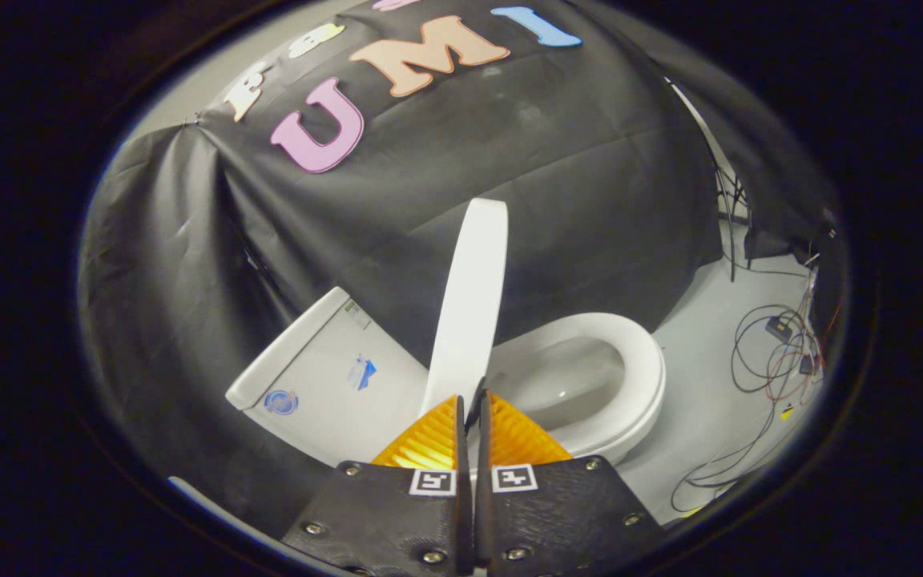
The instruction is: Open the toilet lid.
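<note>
Between your gripper's (pixel 471 401) nearly closed fingers sits the raised toilet lid's (pixel 469 304) near edge; push it left toward the tank (pixel 325 377), steadily.

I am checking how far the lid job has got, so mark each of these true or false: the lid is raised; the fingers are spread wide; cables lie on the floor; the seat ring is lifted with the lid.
1. The toilet lid is raised. True: it stands close to upright beside the bowl.
2. The fingers of the gripper are spread wide. False: they are nearly together, tips at the lid's lower edge.
3. Cables lie on the floor. True, beyond the bowl.
4. The seat ring is lifted with the lid. False: it lies down on the bowl.
</note>
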### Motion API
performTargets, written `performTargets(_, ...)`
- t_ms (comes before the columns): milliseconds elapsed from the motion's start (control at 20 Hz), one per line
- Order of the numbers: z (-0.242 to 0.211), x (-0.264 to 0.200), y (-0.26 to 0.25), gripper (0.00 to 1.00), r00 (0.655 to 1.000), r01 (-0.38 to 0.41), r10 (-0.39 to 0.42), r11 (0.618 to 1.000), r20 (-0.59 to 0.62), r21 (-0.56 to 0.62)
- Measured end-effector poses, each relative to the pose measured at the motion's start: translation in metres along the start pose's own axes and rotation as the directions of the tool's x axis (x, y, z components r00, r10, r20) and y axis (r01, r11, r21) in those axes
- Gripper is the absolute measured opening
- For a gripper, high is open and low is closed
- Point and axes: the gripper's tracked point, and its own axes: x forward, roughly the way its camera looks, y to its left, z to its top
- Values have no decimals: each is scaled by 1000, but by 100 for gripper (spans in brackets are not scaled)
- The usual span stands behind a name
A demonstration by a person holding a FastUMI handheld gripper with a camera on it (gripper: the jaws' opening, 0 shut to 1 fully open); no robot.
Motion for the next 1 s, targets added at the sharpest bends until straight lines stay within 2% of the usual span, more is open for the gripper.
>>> performTargets(350,1,0,2,3,998,62,-61,994,19,-90)
performTargets(600,4,-1,16,3,1000,11,-10,998,15,-64)
performTargets(1000,10,-3,45,4,999,-19,23,992,34,-124)
